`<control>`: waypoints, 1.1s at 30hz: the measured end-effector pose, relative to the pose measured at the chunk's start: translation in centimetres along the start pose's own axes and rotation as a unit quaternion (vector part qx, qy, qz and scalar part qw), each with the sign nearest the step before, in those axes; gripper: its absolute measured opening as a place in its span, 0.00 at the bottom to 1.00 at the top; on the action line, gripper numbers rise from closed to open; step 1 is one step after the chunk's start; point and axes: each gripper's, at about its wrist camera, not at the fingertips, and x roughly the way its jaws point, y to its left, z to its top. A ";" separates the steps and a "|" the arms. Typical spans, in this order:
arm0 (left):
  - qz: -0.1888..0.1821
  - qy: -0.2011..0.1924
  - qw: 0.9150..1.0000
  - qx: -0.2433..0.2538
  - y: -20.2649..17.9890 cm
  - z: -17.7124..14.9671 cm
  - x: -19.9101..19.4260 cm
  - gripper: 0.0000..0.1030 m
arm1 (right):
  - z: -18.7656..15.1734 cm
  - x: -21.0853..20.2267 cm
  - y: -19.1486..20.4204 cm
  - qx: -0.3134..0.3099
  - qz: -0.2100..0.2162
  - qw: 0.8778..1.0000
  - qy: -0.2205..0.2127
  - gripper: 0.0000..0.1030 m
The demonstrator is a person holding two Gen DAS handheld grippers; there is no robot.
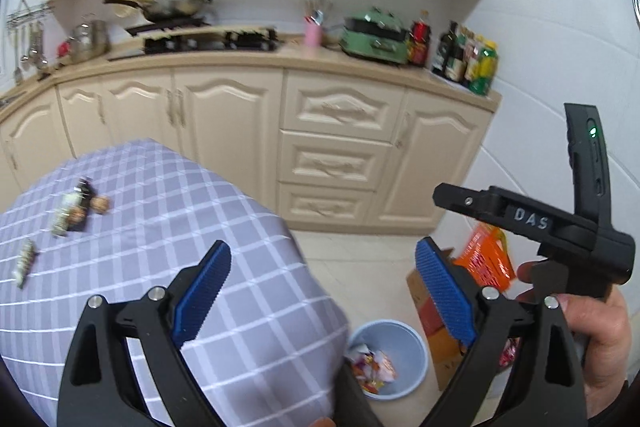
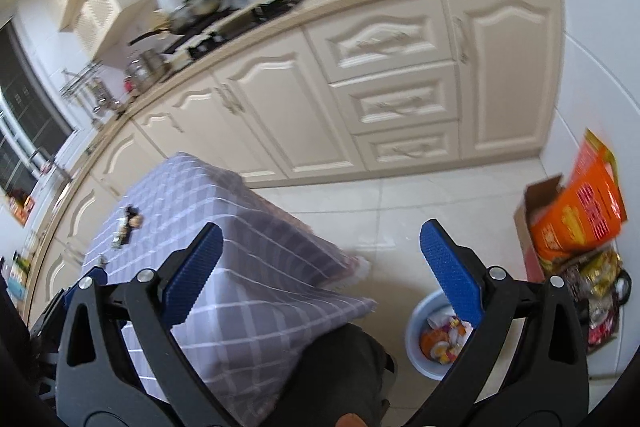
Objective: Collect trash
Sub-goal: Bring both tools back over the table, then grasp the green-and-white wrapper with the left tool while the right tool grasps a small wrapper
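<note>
A table with a lilac checked cloth (image 1: pixel 168 211) carries scattered trash: a dark and pale wrapper (image 1: pixel 74 209), a brown crumpled piece (image 1: pixel 100 204) and a small wrapper (image 1: pixel 25 262) at its left. The same wrappers (image 2: pixel 127 223) show far off in the right wrist view. A light blue bin (image 1: pixel 404 343) holding colourful wrappers stands on the floor by the table; it also shows in the right wrist view (image 2: pixel 416 327). My left gripper (image 1: pixel 323 259) is open and empty, above the table's edge. My right gripper (image 2: pixel 322 241) is open and empty; its body (image 1: pixel 560 223) shows in the left wrist view.
A cardboard box (image 2: pixel 532 223) with an orange bag (image 2: pixel 580 211) and other packets stands on the floor at the right. Cream kitchen cabinets (image 1: pixel 336 147) run along the back, their counter holding a stove, pan, green appliance and bottles. Pale tiled floor (image 2: pixel 392 211) lies between.
</note>
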 end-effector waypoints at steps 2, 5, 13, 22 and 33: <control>0.020 -0.013 1.000 -0.002 1.9 0.4 -1.4 0.89 | 0.4 0.1 2.2 -0.016 0.013 1.000 -0.002 0.94; 0.050 -0.030 0.998 -0.009 4.8 0.5 -3.2 0.89 | 0.7 0.7 5.9 -0.043 0.035 0.998 -0.002 0.94; 0.139 -0.057 0.987 -0.049 14.2 0.0 -7.4 0.91 | 0.1 3.9 16.3 -0.113 0.092 0.989 0.016 0.94; 0.221 -0.024 0.970 -0.094 25.4 -2.3 -8.0 0.91 | -2.3 10.0 25.6 -0.166 0.132 0.975 0.063 0.94; 0.223 0.077 0.968 -0.086 33.3 -3.5 -2.1 0.91 | -4.7 16.2 32.5 -0.219 0.149 0.958 0.111 0.94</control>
